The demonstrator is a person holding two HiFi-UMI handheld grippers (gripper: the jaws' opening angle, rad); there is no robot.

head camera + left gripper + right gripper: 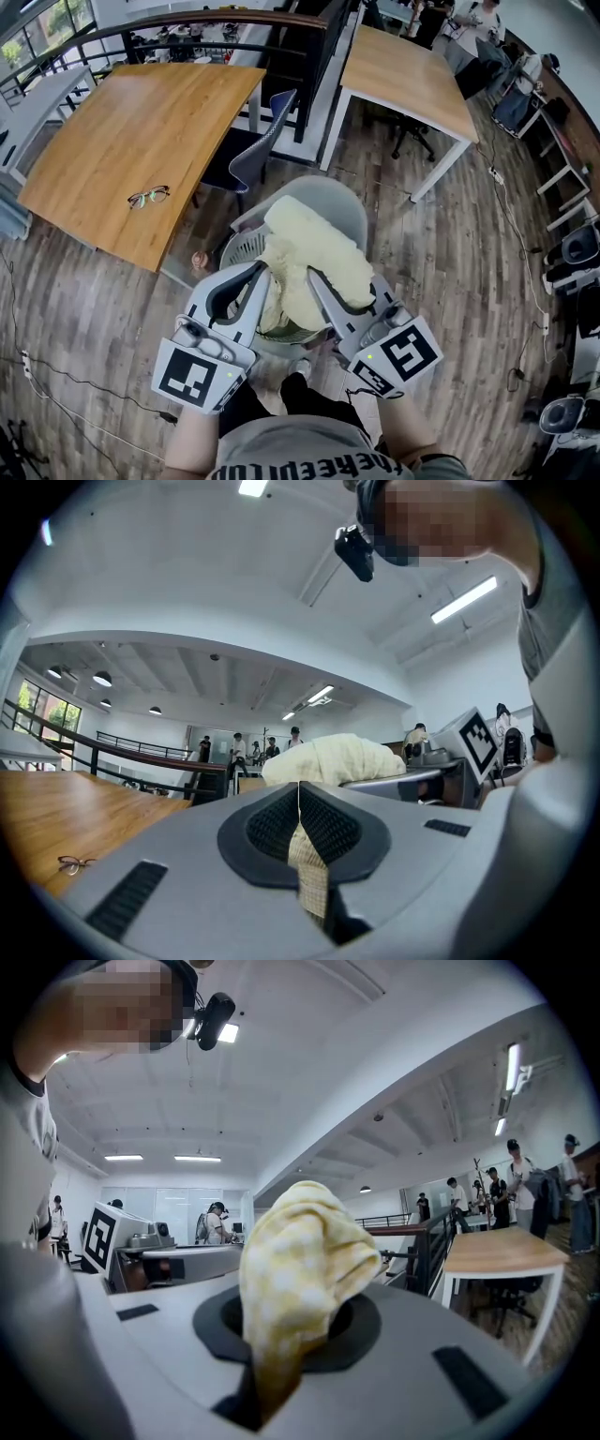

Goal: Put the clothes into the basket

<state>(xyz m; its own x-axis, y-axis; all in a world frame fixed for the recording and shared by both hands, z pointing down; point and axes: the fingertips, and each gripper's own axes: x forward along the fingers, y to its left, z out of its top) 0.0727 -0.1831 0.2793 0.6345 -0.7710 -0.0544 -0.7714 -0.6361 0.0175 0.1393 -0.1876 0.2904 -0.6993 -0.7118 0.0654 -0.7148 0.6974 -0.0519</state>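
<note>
L gripper [261, 274] & R gripper [316, 277], grey two-jaw claws w/ marker cubes, both clamp the pale yellow checked cloth [314, 246]: L jaws pinch a thin fold, R jaws grip a thick bunch. Cloth sits bunched btwn them, directly over the white slatted plastic basket [240, 247]. Further out, dark-rimmed glasses [148, 196] lie near the front edge of the long wooden desk [141, 112].
</note>
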